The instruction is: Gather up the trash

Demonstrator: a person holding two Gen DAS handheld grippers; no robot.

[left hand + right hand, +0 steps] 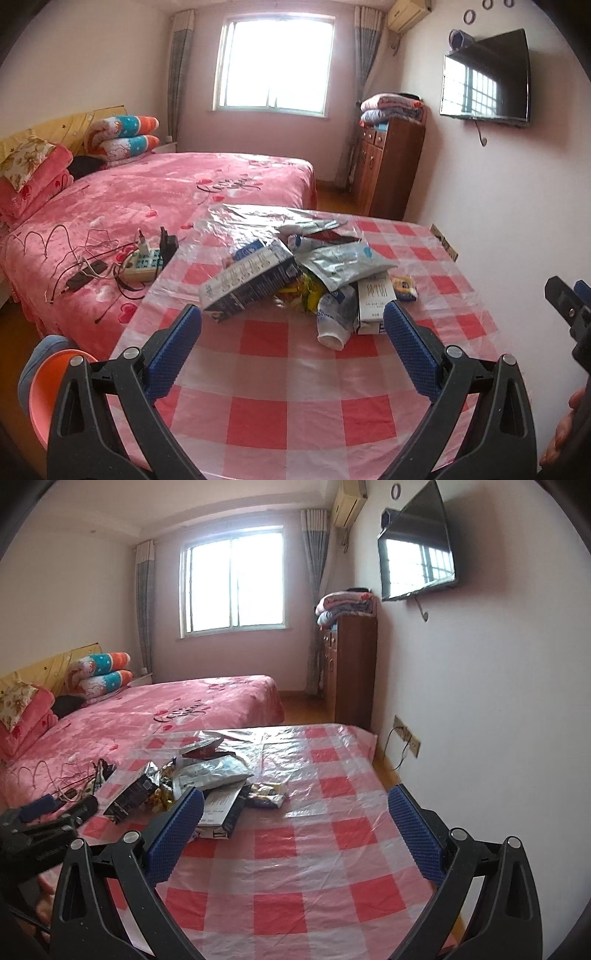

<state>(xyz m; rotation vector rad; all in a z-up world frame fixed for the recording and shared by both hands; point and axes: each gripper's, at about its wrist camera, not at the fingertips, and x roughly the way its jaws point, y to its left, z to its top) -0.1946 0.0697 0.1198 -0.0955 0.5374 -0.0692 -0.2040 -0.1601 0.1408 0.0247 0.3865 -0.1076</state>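
A heap of trash lies on the red-and-white checked table [280, 413]: a dark milk carton [251, 284], a silver foil pouch [340, 264], a yellow snack wrapper [303, 295], a crumpled white bottle [334, 317], a white box [375, 304] and a small yellow packet [404, 288]. My left gripper [293, 317] is open and empty, above the table just short of the heap. In the right wrist view the heap shows with the foil pouch [214, 771] and a dark box [221, 812]. My right gripper [295, 801] is open and empty, to the right of the heap.
A bed with a pink cover [147, 199] stands left of the table, with a power strip [142, 264] and cables on it. An orange bin [48, 391] sits low at the left. A wooden cabinet [388, 162] and a wall television [487, 79] are on the right.
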